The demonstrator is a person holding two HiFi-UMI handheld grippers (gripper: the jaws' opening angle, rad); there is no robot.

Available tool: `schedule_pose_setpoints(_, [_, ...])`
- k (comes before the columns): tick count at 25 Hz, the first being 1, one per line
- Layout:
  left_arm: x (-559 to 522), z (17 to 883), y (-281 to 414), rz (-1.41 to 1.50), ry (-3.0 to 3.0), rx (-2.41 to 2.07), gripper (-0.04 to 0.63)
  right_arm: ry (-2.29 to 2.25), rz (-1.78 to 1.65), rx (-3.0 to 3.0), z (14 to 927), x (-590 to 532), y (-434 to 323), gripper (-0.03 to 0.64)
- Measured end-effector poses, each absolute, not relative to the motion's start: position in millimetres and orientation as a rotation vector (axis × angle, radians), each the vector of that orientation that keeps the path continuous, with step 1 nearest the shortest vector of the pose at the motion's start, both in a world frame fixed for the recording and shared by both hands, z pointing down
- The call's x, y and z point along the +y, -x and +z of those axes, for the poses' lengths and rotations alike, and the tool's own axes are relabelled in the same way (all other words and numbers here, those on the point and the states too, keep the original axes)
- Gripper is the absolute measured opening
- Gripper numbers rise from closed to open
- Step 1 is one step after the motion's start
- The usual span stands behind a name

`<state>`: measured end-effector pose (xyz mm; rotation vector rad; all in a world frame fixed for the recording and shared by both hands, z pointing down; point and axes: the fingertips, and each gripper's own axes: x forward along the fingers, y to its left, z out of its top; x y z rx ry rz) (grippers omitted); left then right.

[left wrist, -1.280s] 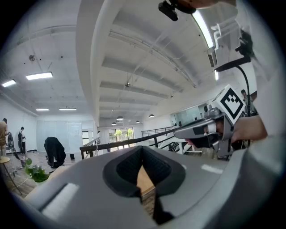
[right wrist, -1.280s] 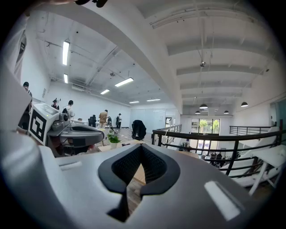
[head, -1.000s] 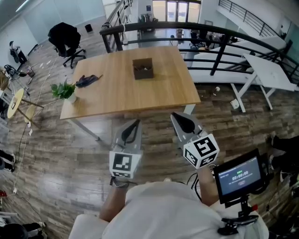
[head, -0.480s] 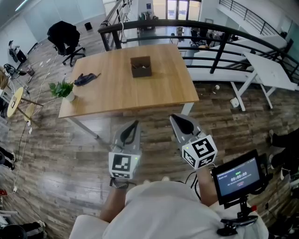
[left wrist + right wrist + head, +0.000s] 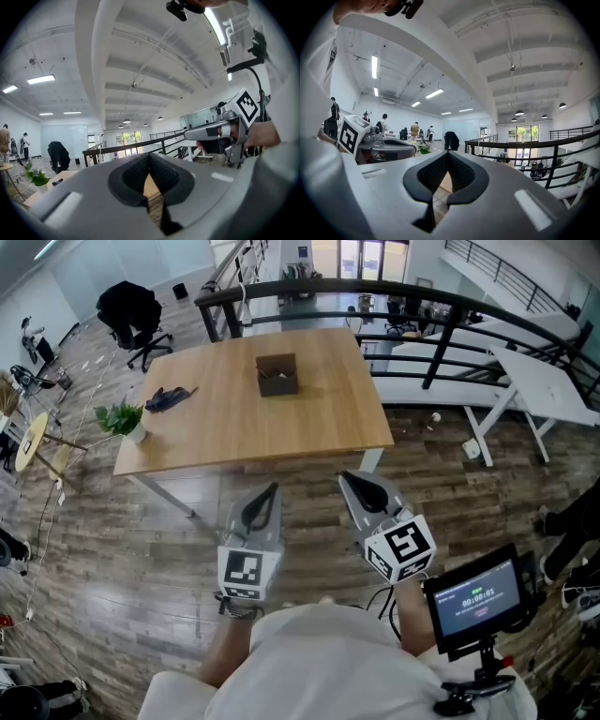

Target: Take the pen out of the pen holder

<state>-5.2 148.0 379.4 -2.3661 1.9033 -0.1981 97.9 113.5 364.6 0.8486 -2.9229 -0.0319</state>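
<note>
While the left gripper [image 5: 272, 487] and right gripper [image 5: 345, 476] are closed and empty, arriving unopened could topple the far-off pen holder [image 5: 278, 376].

A potted plant [image 5: 120, 418] sits by the counter's [image 5: 319, 427] left edge, a dark item [image 5: 169, 397] nearby; a black chair [image 5: 128, 313] stands beyond.

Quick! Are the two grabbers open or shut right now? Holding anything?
Left gripper: closed, fingers together, holding nothing.
Right gripper: closed, fingers together, holding nothing.
</note>
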Motion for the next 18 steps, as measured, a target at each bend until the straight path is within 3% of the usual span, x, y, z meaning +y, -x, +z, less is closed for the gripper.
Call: schedule_pose_setpoints(18, [139.6,406.4,9.8,-0.208,2.412,1.965,-0.002,-0.85,0.091,-2.891,391.6,99.8,-100.1,0.003])
